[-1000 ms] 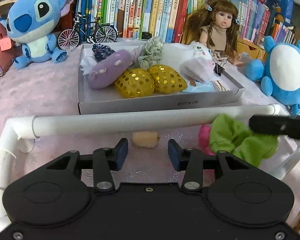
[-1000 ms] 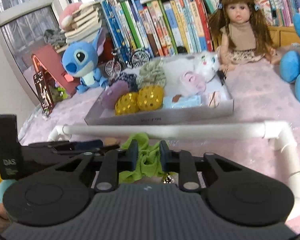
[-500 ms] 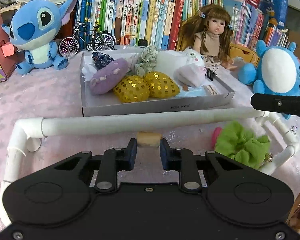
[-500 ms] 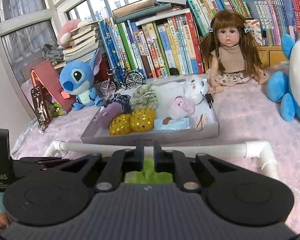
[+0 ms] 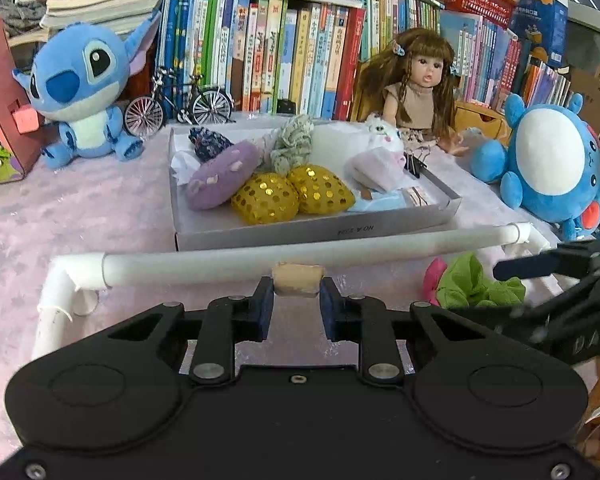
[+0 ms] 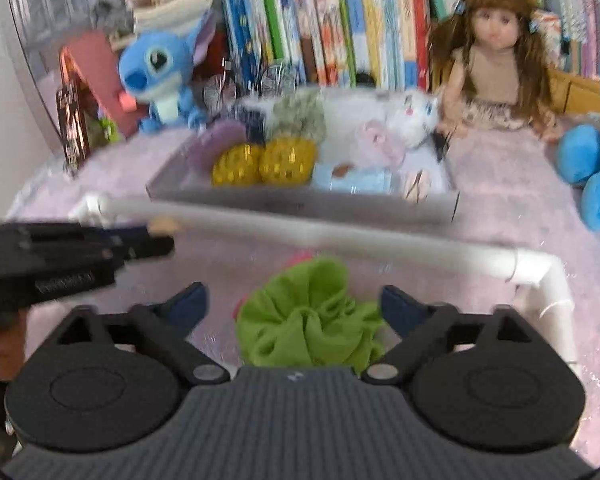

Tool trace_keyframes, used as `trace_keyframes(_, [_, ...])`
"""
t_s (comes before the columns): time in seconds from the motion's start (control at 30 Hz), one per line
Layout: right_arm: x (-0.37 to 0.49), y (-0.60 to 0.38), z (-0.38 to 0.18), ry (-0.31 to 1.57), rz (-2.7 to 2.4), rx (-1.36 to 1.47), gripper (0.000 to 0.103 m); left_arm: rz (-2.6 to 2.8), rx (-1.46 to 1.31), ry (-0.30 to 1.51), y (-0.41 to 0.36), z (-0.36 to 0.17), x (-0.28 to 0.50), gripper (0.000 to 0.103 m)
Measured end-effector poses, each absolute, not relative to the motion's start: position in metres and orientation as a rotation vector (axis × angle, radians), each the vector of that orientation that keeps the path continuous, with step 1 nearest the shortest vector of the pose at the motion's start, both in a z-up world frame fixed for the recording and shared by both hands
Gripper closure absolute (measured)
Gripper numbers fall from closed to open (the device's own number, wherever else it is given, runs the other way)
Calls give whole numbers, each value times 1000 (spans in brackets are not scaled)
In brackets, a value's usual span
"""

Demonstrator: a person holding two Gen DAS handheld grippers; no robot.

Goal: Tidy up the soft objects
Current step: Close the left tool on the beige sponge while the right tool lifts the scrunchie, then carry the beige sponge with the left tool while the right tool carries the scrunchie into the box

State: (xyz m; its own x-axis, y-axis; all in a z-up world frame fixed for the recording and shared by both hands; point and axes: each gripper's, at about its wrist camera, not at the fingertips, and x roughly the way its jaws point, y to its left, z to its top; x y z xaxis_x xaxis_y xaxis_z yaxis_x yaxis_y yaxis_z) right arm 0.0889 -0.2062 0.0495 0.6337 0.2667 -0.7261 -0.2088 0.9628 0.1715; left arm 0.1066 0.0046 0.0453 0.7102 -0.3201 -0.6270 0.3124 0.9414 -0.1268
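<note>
The right wrist view is smeared by motion, so the far things read only as soft shapes, and a hand shows only as a cropped patch at its left edge. In the left wrist view the right gripper is cut off by the frame edge, and the pink piece is mostly hidden behind the green scrunchie.

The left gripper is clamped on a small tan soft block, pinched between its blue pads; the block sits at the fingertips, in front of the white pipe rail, with the cardboard tray of soft toys beyond the rail.

The right gripper has just spread its jaws wide. The green scrunchie lies on the pink cloth between its fingers, nearer the body than the tips; neither pad presses on it. The left gripper with its tan block is ahead and to the left of the right one
</note>
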Motion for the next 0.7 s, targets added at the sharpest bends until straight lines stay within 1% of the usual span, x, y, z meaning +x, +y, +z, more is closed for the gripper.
trace_keyframes(0.17, [97,-200,35,928,250,26,0,-339,-19,679,6,49,108,80])
trace_keyframes(0.23, [100,-200,31,952,251,37,15,-335,-19,677,7,50,109,80])
trace_keyframes(0.27, [100,-201,30,958,250,47,18,-334,-19,677,7,50,109,80])
trace_keyframes(0.33, [101,-202,30,959,246,59,28,-329,-18,675,7,50,109,80])
trace_keyframes(0.43, [98,-205,32,949,245,78,37,-328,-10,672,6,50,110,80])
trace_keyframes(0.53, [97,-206,35,935,245,90,44,-328,-8,669,5,51,111,80])
trace_keyframes(0.7, [93,-205,43,910,254,101,51,-321,-12,666,5,52,113,80])
